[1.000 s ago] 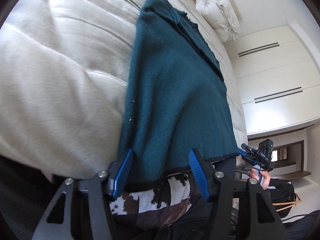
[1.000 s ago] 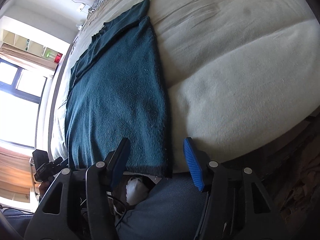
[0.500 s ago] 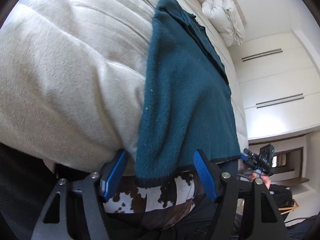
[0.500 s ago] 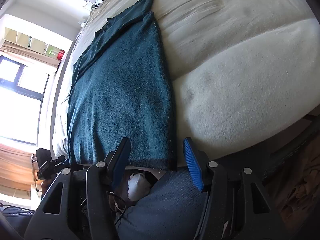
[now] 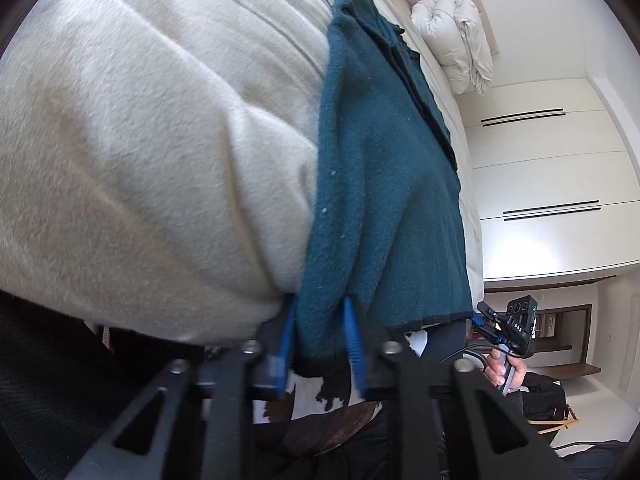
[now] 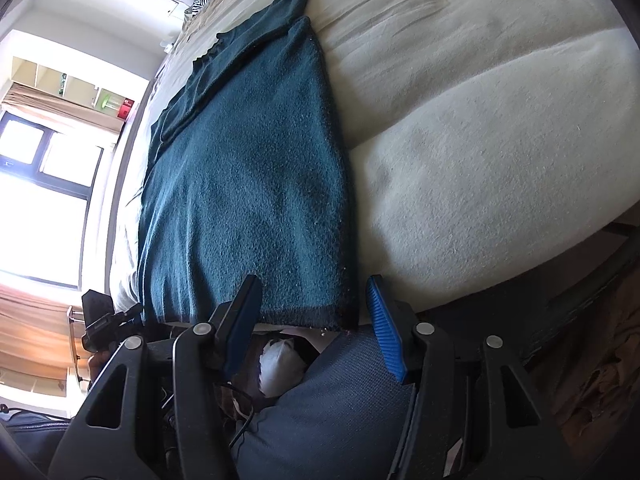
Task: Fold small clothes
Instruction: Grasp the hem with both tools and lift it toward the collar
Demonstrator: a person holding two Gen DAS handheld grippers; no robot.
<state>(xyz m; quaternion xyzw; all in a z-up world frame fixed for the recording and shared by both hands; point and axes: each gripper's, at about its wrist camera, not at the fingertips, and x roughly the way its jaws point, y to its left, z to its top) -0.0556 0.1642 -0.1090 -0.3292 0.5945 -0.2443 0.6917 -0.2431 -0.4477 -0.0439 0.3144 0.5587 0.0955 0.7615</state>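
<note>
Left gripper [image 5: 320,332], jaws just closing, pinches the teal garment's [image 5: 376,184] near hem corner.

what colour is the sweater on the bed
Dark teal sweater, with a darker hem; clearest in the right wrist view.

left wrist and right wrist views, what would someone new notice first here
A dark teal garment lies spread flat along a cream blanket, its black-trimmed hem hanging over the near edge. The left gripper has just been closing, and its blue pads now pinch one hem corner. The right gripper stands open around the other corner, not gripping it.
</note>
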